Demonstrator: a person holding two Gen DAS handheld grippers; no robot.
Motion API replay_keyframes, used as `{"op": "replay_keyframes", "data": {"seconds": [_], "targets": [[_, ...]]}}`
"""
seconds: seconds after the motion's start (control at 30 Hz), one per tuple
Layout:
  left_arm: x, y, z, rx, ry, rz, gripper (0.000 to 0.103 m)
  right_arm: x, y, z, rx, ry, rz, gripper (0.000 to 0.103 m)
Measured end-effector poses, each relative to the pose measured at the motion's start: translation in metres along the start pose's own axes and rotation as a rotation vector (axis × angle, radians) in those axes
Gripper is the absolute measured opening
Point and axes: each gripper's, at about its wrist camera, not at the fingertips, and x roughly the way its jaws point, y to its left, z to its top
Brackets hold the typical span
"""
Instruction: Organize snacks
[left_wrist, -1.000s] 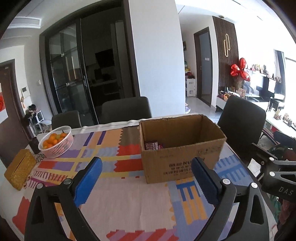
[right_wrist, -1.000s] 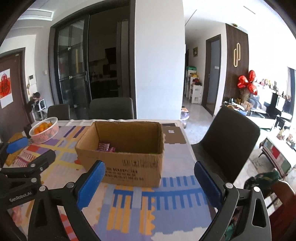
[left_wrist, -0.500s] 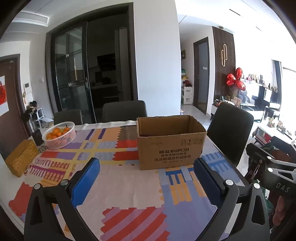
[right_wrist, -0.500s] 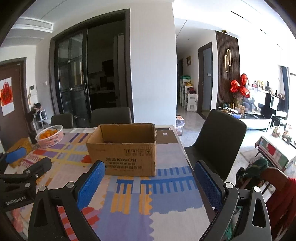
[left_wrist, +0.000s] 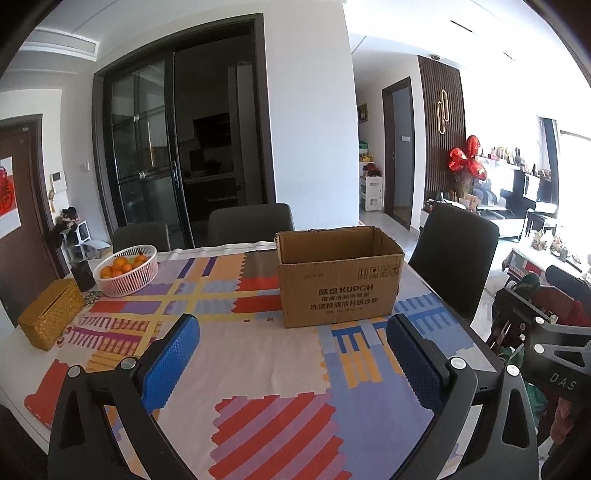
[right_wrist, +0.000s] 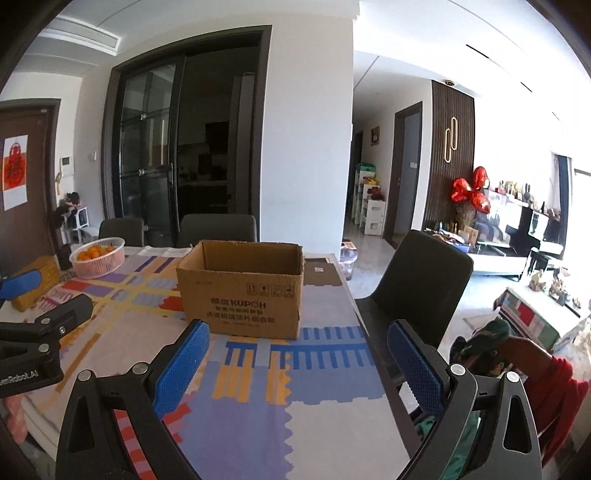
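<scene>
An open brown cardboard box (left_wrist: 338, 284) printed KUPOH stands on the patterned tablecloth (left_wrist: 240, 354), at the far right part of the table. It also shows in the right wrist view (right_wrist: 242, 291). Its inside is hidden from both views now. My left gripper (left_wrist: 293, 354) is open and empty, held back from the box above the near part of the table. My right gripper (right_wrist: 297, 363) is open and empty, near the table's right edge. No snacks are in view.
A white basket of oranges (left_wrist: 125, 269) and a woven yellow tissue box (left_wrist: 50, 314) sit at the far left. Dark chairs stand behind the table (left_wrist: 249, 221) and at its right side (left_wrist: 456, 254). A chair with red and green clothes (right_wrist: 517, 369) is at right.
Both grippers have pulled back and down from the box. The box looks smaller and farther, and the red packets seen inside it earlier are now hidden by its front wall.
</scene>
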Motion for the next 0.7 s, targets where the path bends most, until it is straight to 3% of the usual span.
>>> {"op": "replay_keyframes", "data": {"seconds": [0.7], "targets": [[-0.01,-0.002,-0.002,0.013,-0.025,0.003,0.103,-0.016,-0.001,0.001,0.016,-0.006,0.018,0.098]]}}
